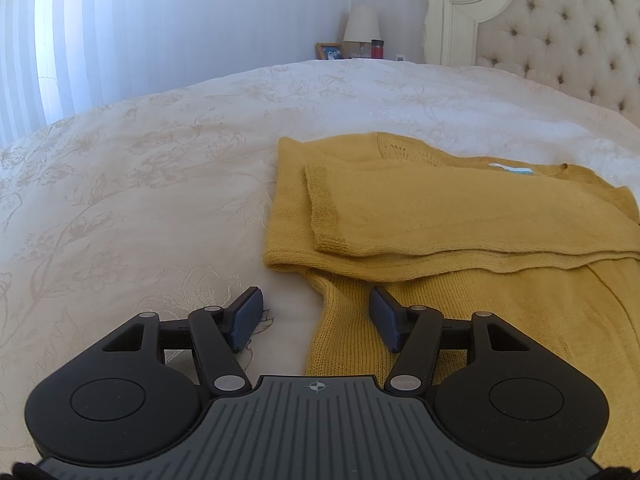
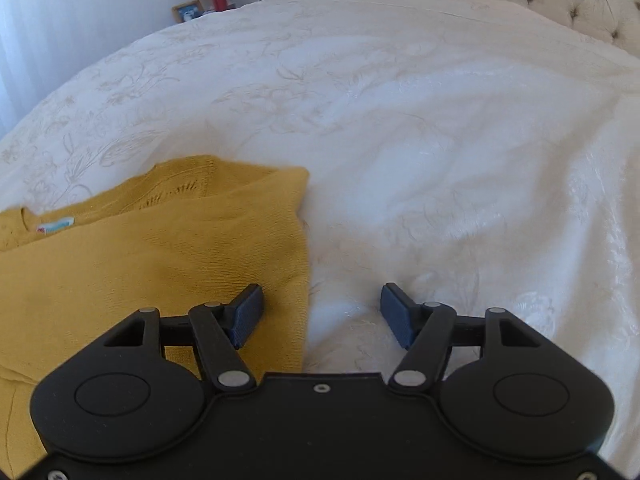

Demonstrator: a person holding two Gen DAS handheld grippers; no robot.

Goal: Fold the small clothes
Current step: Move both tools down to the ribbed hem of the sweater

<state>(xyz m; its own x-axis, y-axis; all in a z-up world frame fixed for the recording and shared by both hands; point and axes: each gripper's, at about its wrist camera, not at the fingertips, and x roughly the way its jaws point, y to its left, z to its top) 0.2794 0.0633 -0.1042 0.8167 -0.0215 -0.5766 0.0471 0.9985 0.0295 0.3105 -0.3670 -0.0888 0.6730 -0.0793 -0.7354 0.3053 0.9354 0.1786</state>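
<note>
The sweater (image 1: 460,216) looks matt, coarse knit; the bedspread (image 1: 160,184) seems a faintly glossy, embossed cloth.

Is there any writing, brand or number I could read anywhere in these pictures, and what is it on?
No text here can be read.
Neck label of the yellow sweater: blue and white with a red mark, too blurred.
Red tumbler and picture frame beyond the bed: too small.
Left gripper: only a crosshair symbol, no words.

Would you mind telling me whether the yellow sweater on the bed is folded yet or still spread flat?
Partly folded. On the yellow sweater a sleeve lies doubled across the body, cuff at its left edge; the lower body remains unfolded.
</note>
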